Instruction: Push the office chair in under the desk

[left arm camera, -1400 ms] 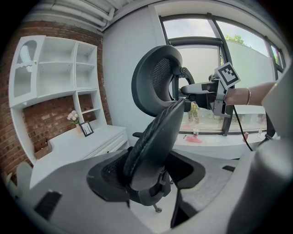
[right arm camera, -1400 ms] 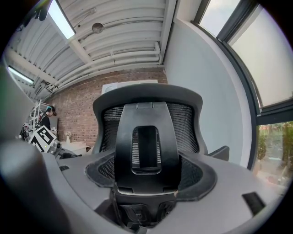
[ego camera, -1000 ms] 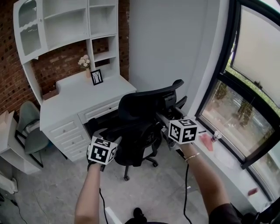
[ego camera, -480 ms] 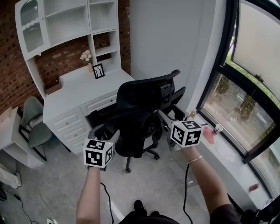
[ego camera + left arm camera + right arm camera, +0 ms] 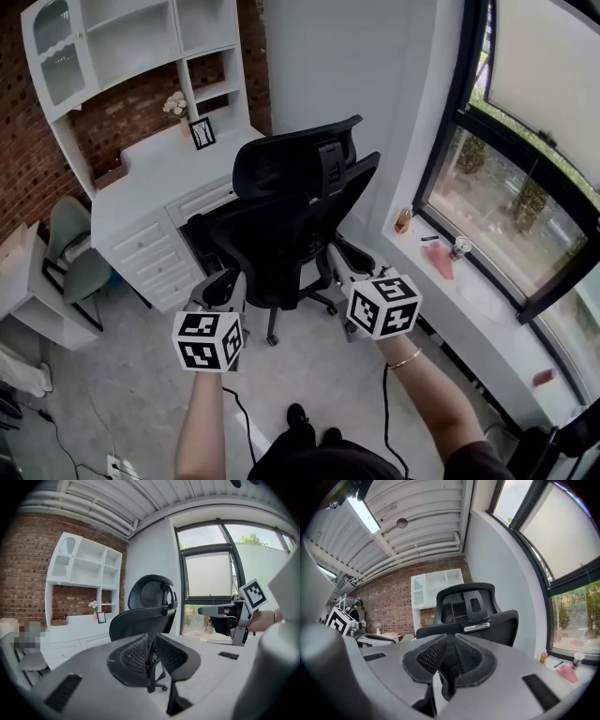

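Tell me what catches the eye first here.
The black office chair stands mid-room, pulled out from the white desk against the brick wall at left. A tall window fills the right side. Low in front, the left hand-held gripper and right hand-held gripper, jaws closing on nothing, point at the chair.

**Head view:** camera on the person's head, set high, looked forward and steeply down on the office chair [image 5: 286,187], the white bench [image 5: 150,178] and the floor [image 5: 122,394].

**Left gripper view:** camera on the left hand-held gripper [image 5: 218,287], set low, faced level along its closing jaws, nothing between them, toward the chair a short way ahead.

**Right gripper view:** camera on the right hand-held gripper [image 5: 343,265], jaws likewise closing on nothing, tilted upward to the ceiling [image 5: 417,522].

**Shared by all three:** chair, shelves [image 5: 122,42], brick wall [image 5: 28,169].
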